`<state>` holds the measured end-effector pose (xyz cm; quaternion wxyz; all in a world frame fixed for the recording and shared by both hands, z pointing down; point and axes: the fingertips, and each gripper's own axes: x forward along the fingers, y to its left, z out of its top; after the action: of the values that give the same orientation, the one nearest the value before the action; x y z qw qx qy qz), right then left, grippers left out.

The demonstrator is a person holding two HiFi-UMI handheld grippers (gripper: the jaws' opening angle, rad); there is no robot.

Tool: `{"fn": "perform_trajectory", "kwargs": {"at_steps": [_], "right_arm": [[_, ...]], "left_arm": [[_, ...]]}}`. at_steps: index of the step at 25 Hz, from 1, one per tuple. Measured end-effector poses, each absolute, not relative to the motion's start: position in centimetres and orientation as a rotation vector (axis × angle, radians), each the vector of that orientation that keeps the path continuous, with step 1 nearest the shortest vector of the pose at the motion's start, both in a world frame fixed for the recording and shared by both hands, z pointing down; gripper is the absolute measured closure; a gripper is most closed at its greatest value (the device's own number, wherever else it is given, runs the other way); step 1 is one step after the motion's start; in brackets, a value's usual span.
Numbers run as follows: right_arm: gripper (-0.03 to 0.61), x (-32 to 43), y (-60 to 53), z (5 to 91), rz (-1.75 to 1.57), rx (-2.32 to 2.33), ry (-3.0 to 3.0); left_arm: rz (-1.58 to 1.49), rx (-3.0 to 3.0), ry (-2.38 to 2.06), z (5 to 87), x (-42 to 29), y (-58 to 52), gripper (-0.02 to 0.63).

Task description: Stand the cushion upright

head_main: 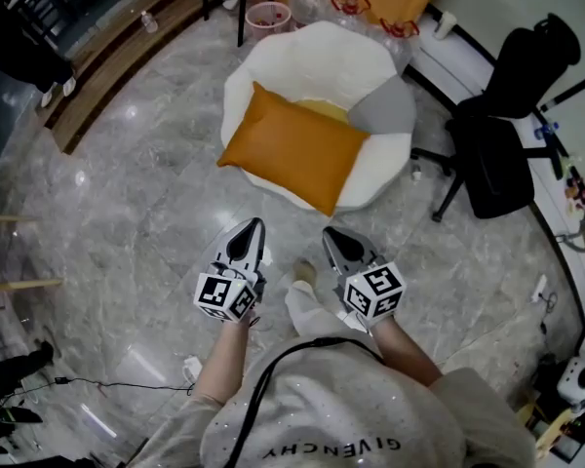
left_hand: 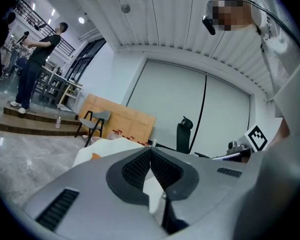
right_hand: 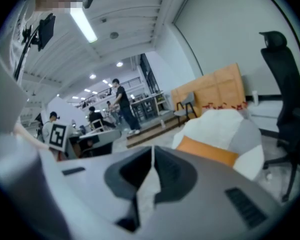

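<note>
orange rectangular fabric cushion (head_main: 294, 149) lay flat on white padded seat (head_main: 312, 61) in head view, mere edge in gripper views, left gripper (head_main: 254, 227) and right gripper (head_main: 330, 234) closed, empty

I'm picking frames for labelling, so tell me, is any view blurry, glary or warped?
Head view: sharp enough, the orange cushion reads clearly, but bright spots glare on the polished floor and the edges bow. Left gripper view: fairly crisp, strong fisheye bending, black corners. Right gripper view: the softest, slightly smeared, with a blown-out ceiling light strip.
</note>
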<state>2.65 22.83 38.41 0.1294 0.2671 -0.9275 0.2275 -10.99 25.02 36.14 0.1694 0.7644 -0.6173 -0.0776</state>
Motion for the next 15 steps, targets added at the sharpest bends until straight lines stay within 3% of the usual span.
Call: {"fn": "perform_trajectory", "kwargs": {"at_steps": [15], "right_arm": [[0.560, 4.2, 15.6, 44.9, 0.766, 0.841, -2.609]], "left_arm": [[-0.185, 2.116, -1.721, 42.3, -11.3, 16.9, 0.589]]}}
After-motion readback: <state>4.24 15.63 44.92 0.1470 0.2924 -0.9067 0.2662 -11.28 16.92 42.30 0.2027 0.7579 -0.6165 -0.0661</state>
